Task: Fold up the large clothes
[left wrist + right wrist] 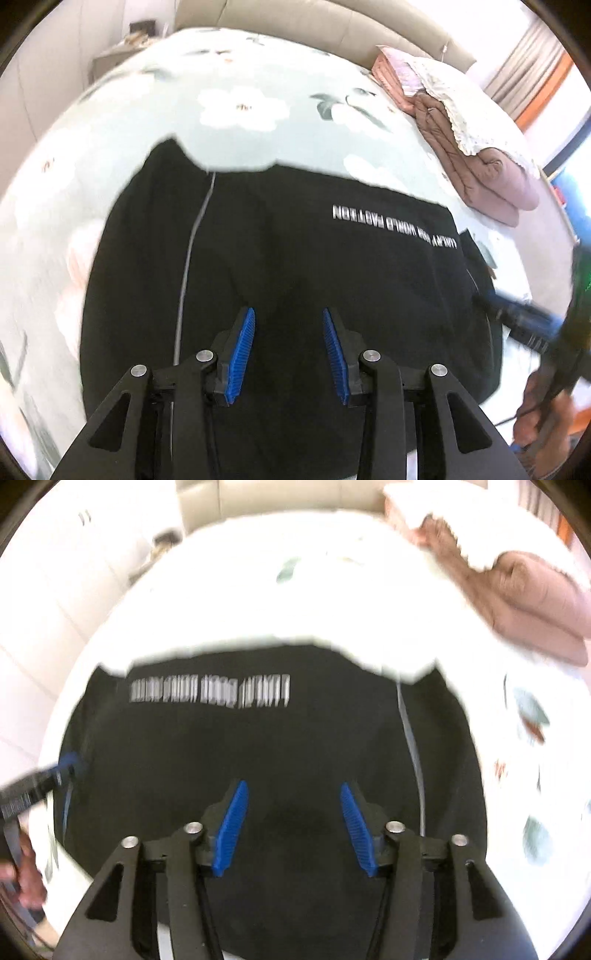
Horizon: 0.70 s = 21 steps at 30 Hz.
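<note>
A black garment (295, 266) with white lettering (395, 225) and a thin grey stripe lies spread on the floral bed sheet (236, 107). My left gripper (288, 354) hovers open over its near part, blue pads apart, holding nothing. In the right wrist view the same garment (258, 746) lies below my right gripper (295, 827), which is open and empty. The right gripper shows blurred at the garment's right edge in the left wrist view (524, 317). The left gripper shows at the garment's left edge in the right wrist view (44, 782).
Folded pink-brown quilts and a cream cover (476, 147) are stacked on the bed's far right, also in the right wrist view (524, 590). A beige headboard (295, 26) stands behind. A nightstand (118, 55) is at the far left.
</note>
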Each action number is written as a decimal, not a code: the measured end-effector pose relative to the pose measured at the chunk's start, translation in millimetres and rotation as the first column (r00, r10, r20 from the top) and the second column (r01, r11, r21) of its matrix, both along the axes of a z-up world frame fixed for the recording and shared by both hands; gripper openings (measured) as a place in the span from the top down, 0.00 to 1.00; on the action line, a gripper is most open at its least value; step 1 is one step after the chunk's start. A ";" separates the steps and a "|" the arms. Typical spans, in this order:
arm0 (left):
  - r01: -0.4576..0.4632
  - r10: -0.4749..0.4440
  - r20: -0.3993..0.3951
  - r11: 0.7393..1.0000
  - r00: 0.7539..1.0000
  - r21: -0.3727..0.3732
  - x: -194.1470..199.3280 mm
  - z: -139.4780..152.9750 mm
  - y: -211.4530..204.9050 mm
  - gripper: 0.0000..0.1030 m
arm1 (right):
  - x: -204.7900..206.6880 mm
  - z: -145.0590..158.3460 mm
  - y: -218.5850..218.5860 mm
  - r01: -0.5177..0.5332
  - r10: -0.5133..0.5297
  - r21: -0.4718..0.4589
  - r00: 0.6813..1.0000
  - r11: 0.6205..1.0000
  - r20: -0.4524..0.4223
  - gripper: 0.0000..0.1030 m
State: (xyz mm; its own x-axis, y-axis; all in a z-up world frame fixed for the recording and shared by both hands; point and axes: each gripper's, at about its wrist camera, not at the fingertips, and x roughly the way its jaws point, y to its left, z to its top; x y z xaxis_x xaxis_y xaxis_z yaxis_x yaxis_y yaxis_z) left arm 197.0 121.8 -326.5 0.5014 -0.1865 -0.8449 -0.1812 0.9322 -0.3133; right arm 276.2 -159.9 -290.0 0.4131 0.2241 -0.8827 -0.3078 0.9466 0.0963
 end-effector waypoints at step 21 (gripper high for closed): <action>-0.182 0.181 0.026 0.982 0.983 0.052 -63.3 -2.0 50.6 0.42 | -61.2 -30.1 -41.8 -0.021 0.021 0.011 0.997 1.000 -0.074 0.25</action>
